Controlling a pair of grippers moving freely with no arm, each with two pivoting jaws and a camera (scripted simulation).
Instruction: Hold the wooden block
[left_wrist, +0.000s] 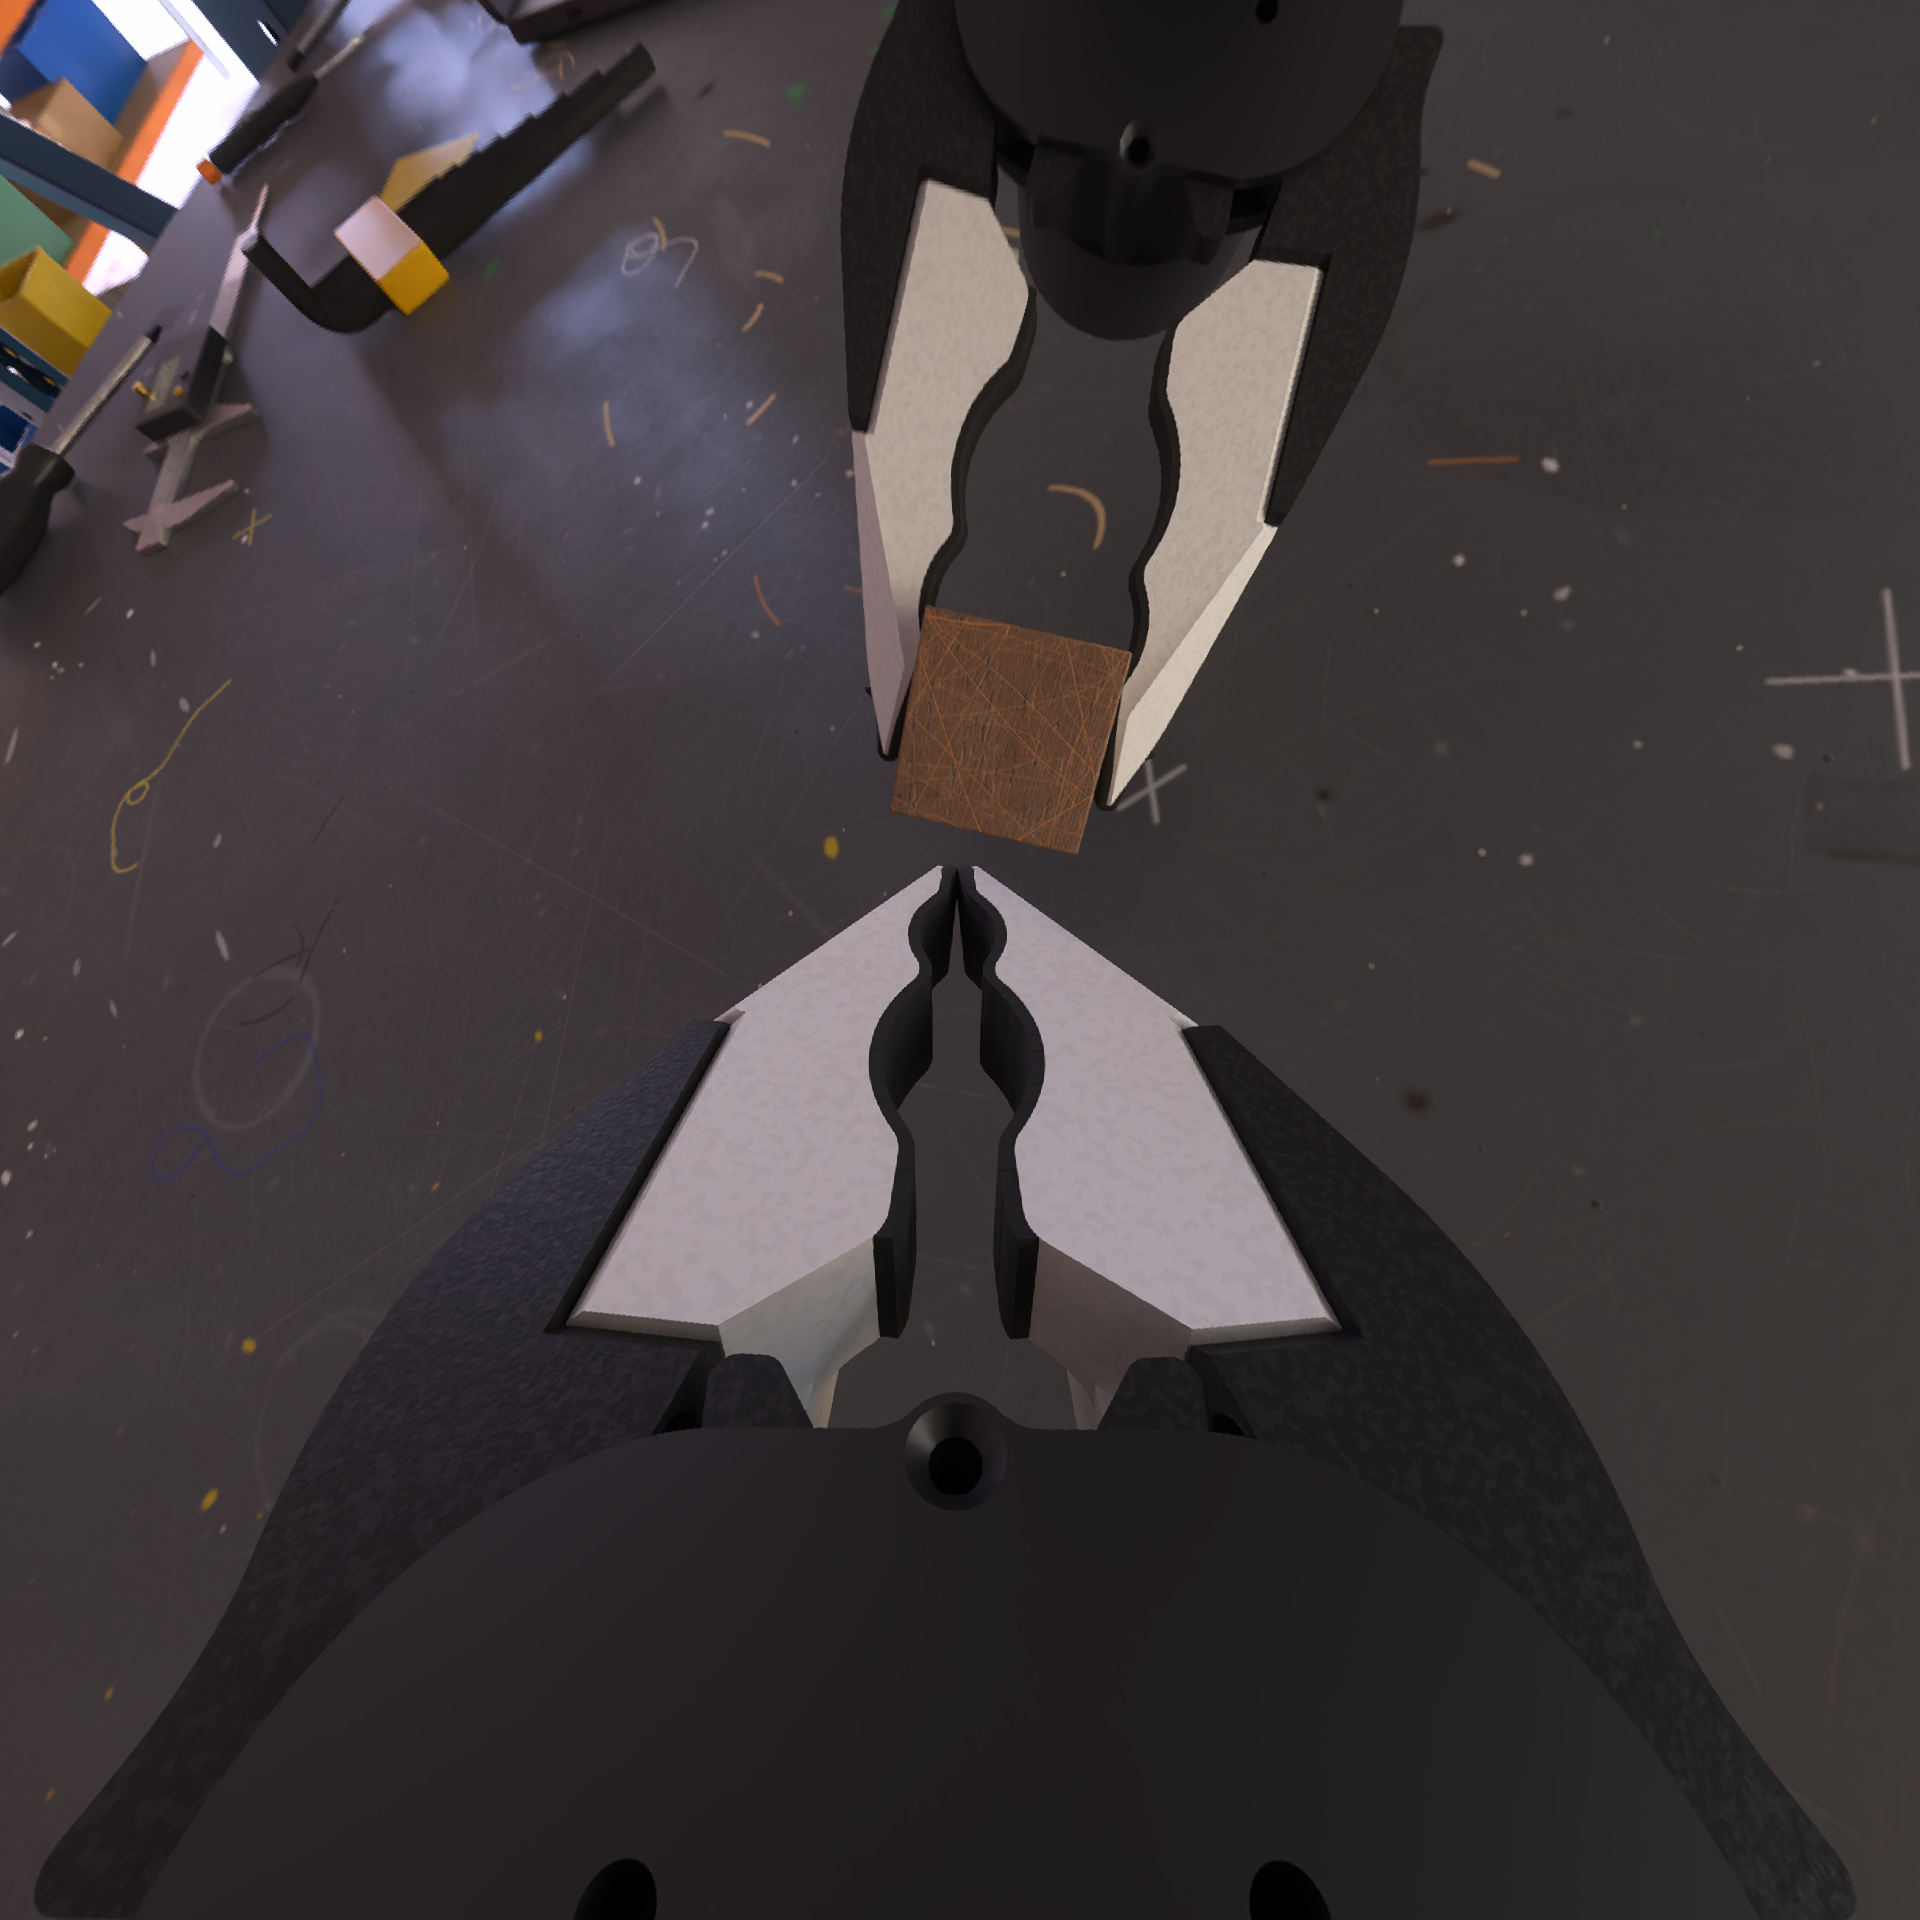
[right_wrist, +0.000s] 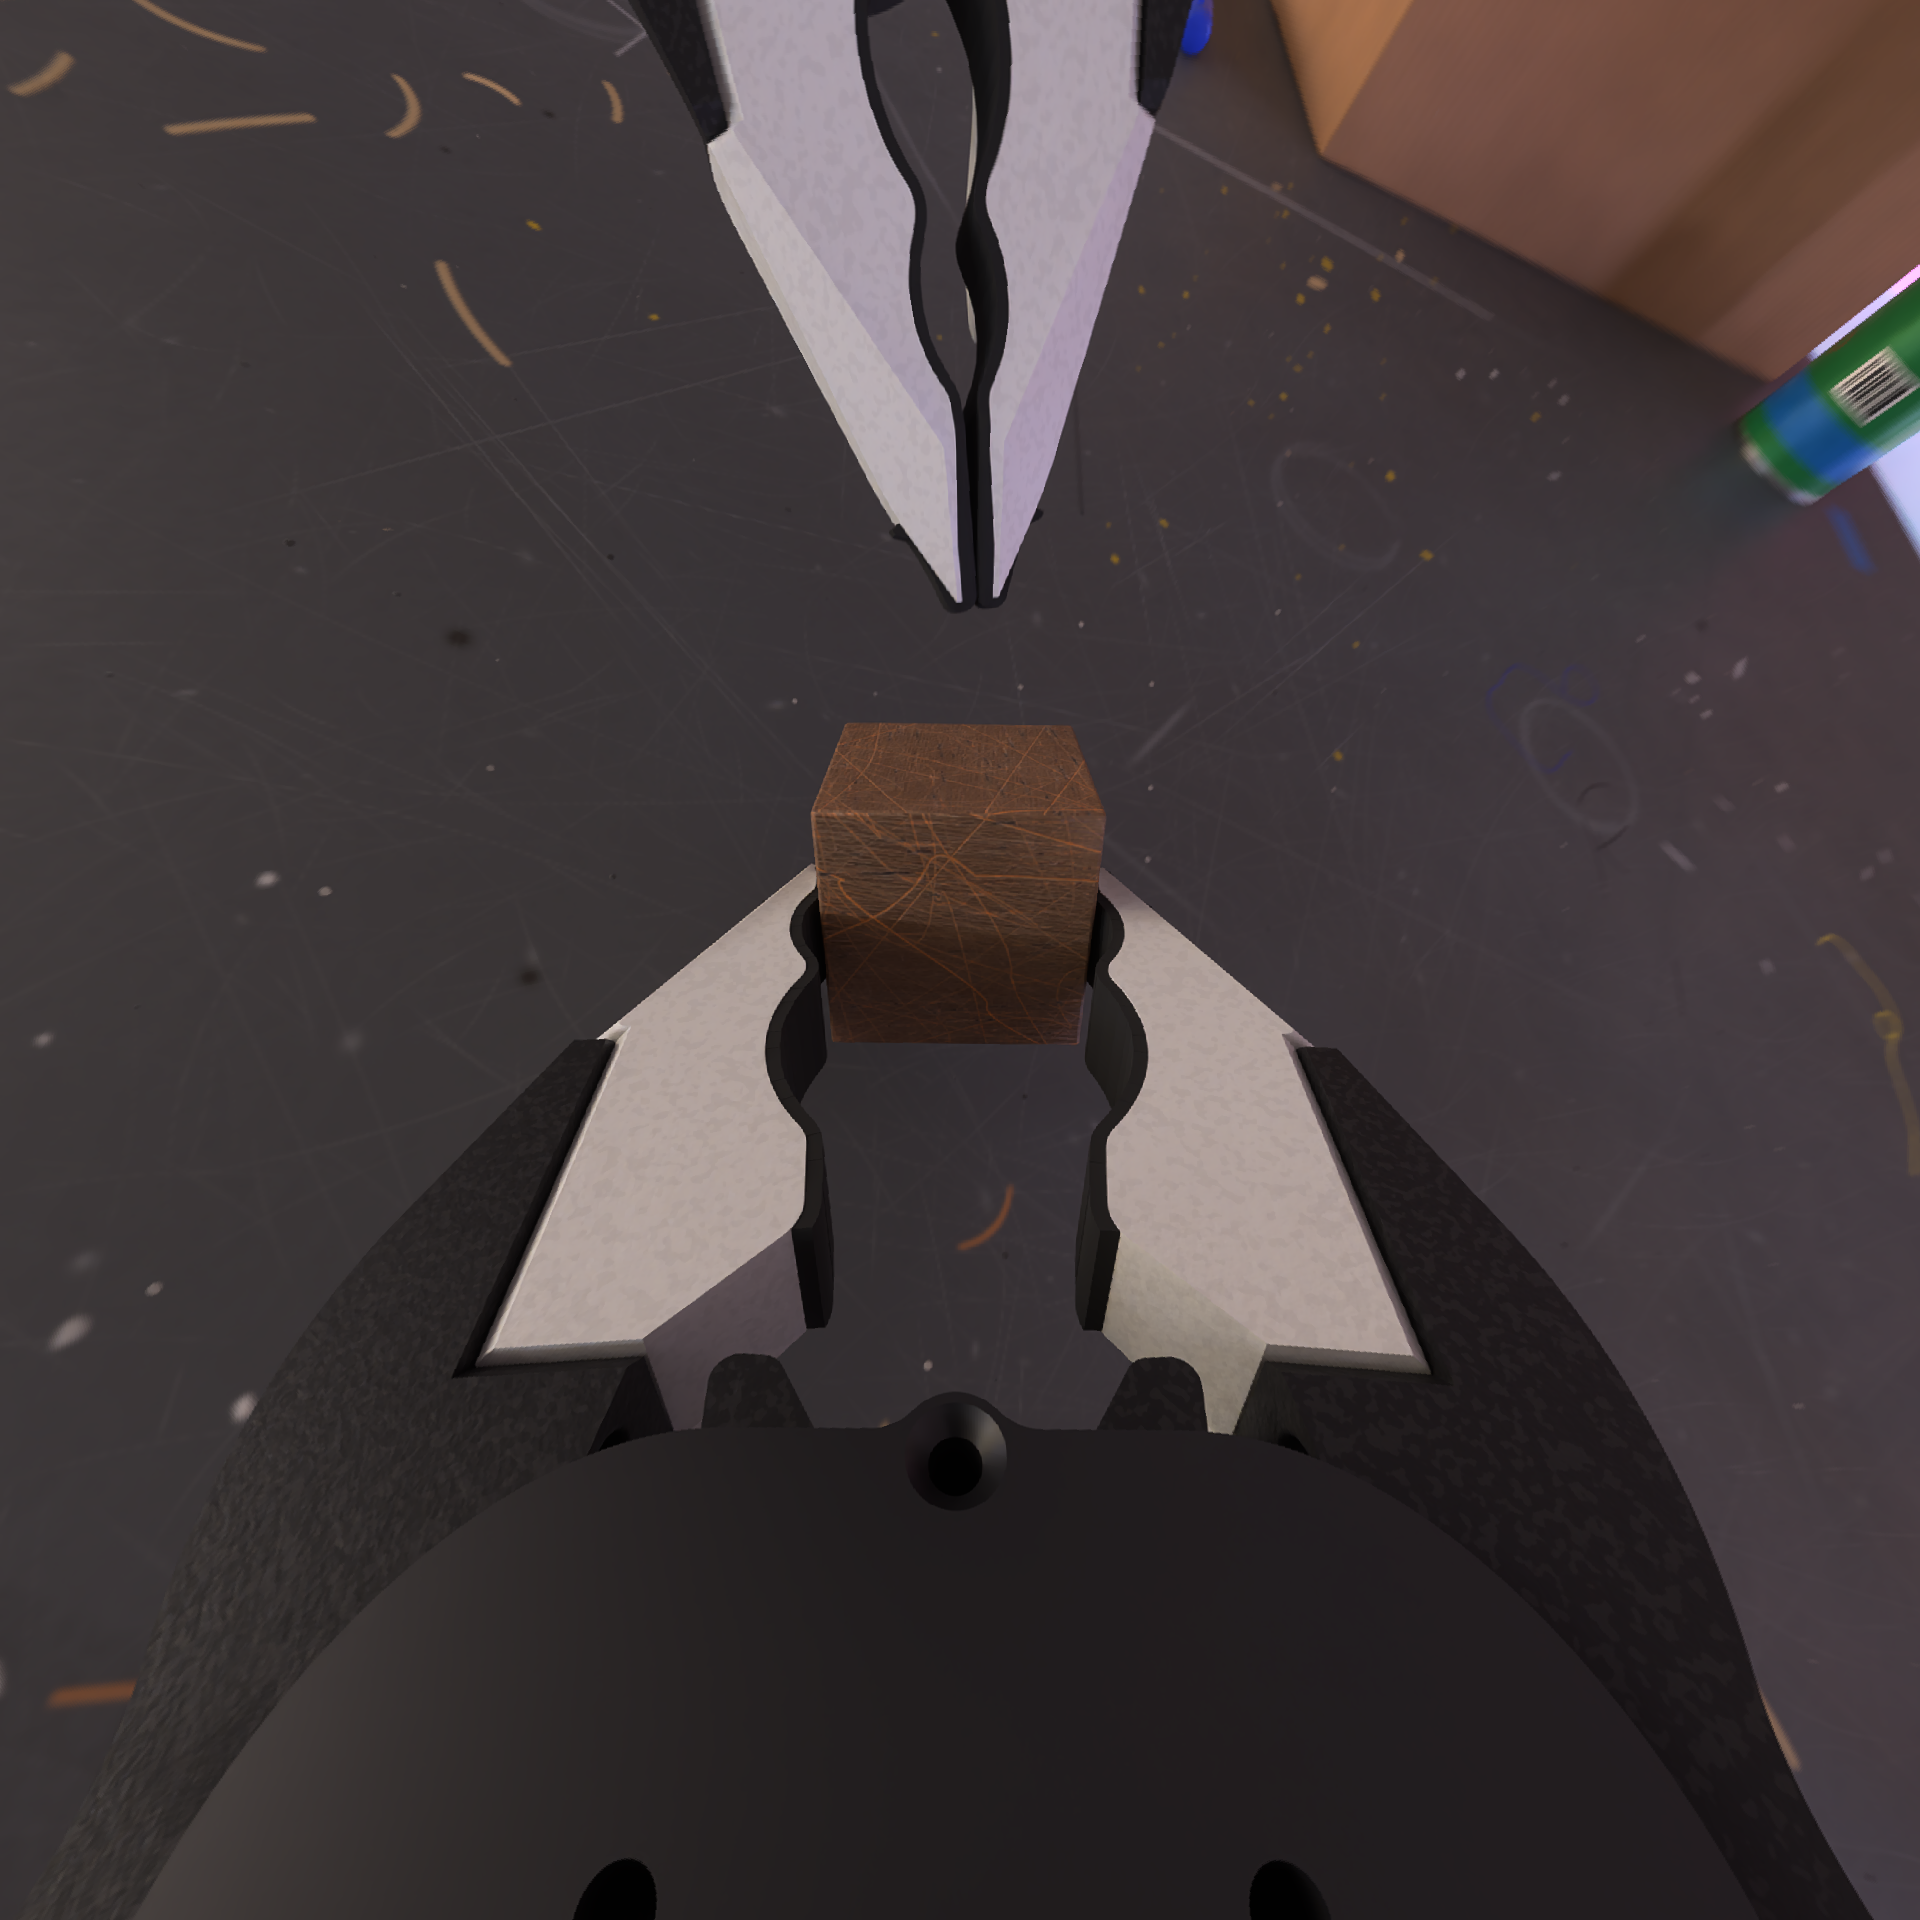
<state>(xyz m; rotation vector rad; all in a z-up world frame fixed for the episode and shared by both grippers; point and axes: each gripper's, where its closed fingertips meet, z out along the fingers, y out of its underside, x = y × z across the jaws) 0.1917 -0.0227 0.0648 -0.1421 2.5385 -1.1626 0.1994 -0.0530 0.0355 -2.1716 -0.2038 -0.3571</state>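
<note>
Nearest in the right wrist view, our right gripper (right_wrist: 956, 935) pinches the wooden block (right_wrist: 954, 883) at the centre of the frame, one white finger against each side face, the block seated right at the fingertips with its far half jutting past them. It is roughly a cube, so no long axis matters. Whether it rests on the dark scratched table (right_wrist: 312, 727) or hangs just above it, we cannot tell. Straight beyond the block, toward the top of the frame, our left gripper (right_wrist: 968, 597) points back at it, fingers pressed together on nothing, tips near the block's far face but apart from it. From the left wrist view the same line shows: left gripper (left_wrist: 956, 873) low centre, wooden block (left_wrist: 1008, 727) just past its tips, right gripper (left_wrist: 995, 753) above. We judge the hold already made. A cardboard box (right_wrist: 1621, 145) sits in the upper right corner.
</note>
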